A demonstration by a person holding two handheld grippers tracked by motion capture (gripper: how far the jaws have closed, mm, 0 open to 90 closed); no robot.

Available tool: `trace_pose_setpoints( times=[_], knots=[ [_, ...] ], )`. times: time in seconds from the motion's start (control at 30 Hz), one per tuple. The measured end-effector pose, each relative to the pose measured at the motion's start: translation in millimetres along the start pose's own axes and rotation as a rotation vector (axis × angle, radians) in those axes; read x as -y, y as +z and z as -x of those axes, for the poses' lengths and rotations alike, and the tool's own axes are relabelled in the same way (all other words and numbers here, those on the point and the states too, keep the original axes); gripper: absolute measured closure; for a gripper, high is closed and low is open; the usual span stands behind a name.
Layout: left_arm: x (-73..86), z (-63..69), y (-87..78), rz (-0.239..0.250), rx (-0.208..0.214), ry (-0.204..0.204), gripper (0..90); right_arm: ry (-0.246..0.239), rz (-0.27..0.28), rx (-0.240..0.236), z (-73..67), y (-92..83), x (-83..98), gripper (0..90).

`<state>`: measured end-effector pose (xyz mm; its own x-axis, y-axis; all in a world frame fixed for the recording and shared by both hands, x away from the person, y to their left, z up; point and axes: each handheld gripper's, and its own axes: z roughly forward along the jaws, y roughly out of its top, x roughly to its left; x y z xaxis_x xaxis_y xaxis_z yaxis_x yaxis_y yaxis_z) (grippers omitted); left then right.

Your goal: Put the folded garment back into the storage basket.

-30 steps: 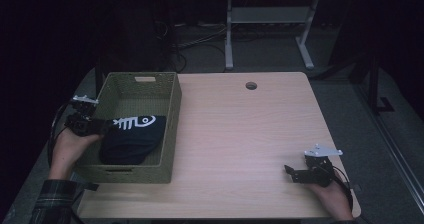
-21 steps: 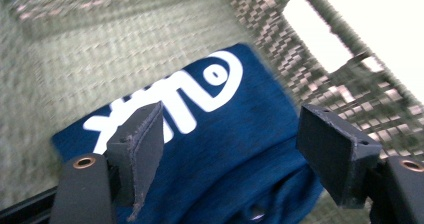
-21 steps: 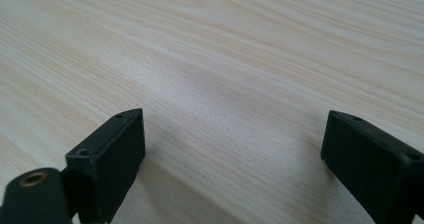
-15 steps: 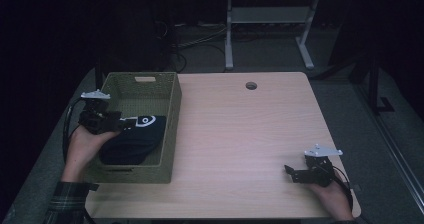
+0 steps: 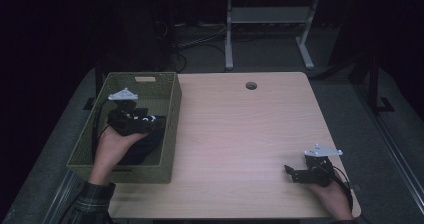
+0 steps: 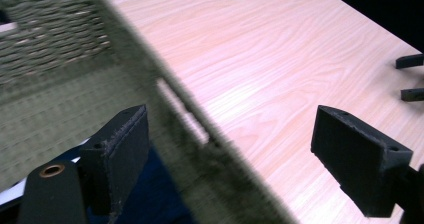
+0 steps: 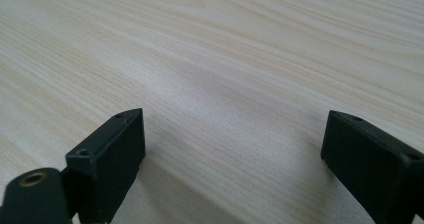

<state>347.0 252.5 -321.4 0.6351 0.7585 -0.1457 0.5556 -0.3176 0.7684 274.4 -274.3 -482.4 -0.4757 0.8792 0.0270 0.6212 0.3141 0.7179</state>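
A green woven basket (image 5: 145, 79) stands at the table's left, with a dark blue cloth (image 5: 145, 148) lying in it. My left gripper (image 5: 156, 121) hovers over the basket, pointing toward the table's middle. Its jaws have just been opening and stand wide apart. In the left gripper view (image 6: 230, 129) the basket's blurred right wall (image 6: 200, 134) runs across the gap, the pads touch nothing, and the cloth (image 6: 155, 201) lies below. My right gripper (image 5: 292, 173) rests at the table's near right, open over bare wood (image 7: 232, 129).
The light wooden table (image 5: 240, 129) has a round cable hole (image 5: 251, 85) near its far edge. Beyond it are a white metal stand (image 5: 230, 39) and cables on a dark floor. The right gripper's jaws (image 6: 410, 76) appear far off in the left gripper view.
The left hand has moved from the basket's left side rightward and a little farther away, over the cloth, hiding its white print. The jaws have spread. The right hand has kept still.
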Motion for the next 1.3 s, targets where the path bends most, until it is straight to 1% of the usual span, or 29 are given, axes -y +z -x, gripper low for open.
trace_pose_setpoints(
  times=[0.07,0.1,0.23,0.27,0.3,0.33,0.37,0.57,0.73,0.87,0.9,0.97,1.0,1.03,1.07,1.1,1.17,1.3],
  knots=[
    [-1.6,8.9,6.0,0.002,0.014,0.011,15.2,0.001,0.0,0.0,0.0,0.0,0.0,10.2],
    [-1.6,8.9,6.0,0.002,0.014,0.011,14.9,0.001,0.0,0.0,0.0,0.0,0.0,10.2],
    [-5.3,29.0,18.8,0.021,0.039,0.031,14.7,0.001,-0.001,-0.001,-0.1,0.1,-0.3,10.2],
    [-6.9,37.4,23.7,0.021,0.056,0.045,14.7,0.001,-0.001,-0.003,-0.1,0.1,-0.3,10.2],
    [-7.8,43.6,27.6,0.022,0.064,0.047,14.7,0.001,-0.002,-0.002,0.0,0.1,-0.4,10.2],
    [-7.8,43.6,27.6,0.022,0.064,0.047,14.5,0.001,-0.002,-0.002,0.0,0.1,-0.4,10.2],
    [-9.1,52.0,32.7,0.023,0.071,0.057,14.4,0.001,-0.002,-0.002,0.0,0.1,-0.4,10.2],
    [-9.8,78.5,49.6,0.052,0.095,0.087,14.5,0.001,-0.001,-0.002,-0.1,0.1,-0.3,10.2],
    [-4.7,96.5,65.9,0.052,0.109,0.109,14.5,0.001,-0.001,-0.002,-0.1,0.1,-0.3,10.2],
    [2.9,106.6,78.7,0.048,0.11,0.129,14.5,0.001,-0.001,-0.003,-0.1,0.1,-0.3,10.2],
    [5.2,108.3,81.7,0.044,0.109,0.137,14.5,0.001,-0.001,-0.004,0.0,0.2,-0.3,10.2],
    [7.8,110.1,84.6,0.051,0.105,0.138,14.5,0.001,-0.002,-0.004,-0.1,0.1,-0.3,10.2],
    [12.5,112.8,90.1,0.046,0.103,0.15,14.5,-0.001,0.0,-0.003,0.1,0.2,-0.3,10.2],
    [14.7,113.9,93.1,0.042,0.103,0.152,14.5,0.001,-0.001,-0.004,0.0,0.1,-0.3,10.2],
    [16.9,114.2,95.6,0.032,0.104,0.164,14.5,0.001,-0.001,-0.004,0.0,0.1,-0.3,10.2],
    [19.5,115.3,98.6,0.03,0.102,0.16,14.5,0.001,-0.002,-0.004,0.0,0.1,-0.3,10.2],
    [24.6,115.5,104.2,0.012,0.106,0.171,14.5,0.0,-0.001,-0.003,0.0,0.2,-0.3,10.2],
    [37.8,116.0,116.2,-0.029,0.095,0.19,14.5,0.0,-0.002,-0.001,0.0,0.3,-0.3,10.2]
  ],
)
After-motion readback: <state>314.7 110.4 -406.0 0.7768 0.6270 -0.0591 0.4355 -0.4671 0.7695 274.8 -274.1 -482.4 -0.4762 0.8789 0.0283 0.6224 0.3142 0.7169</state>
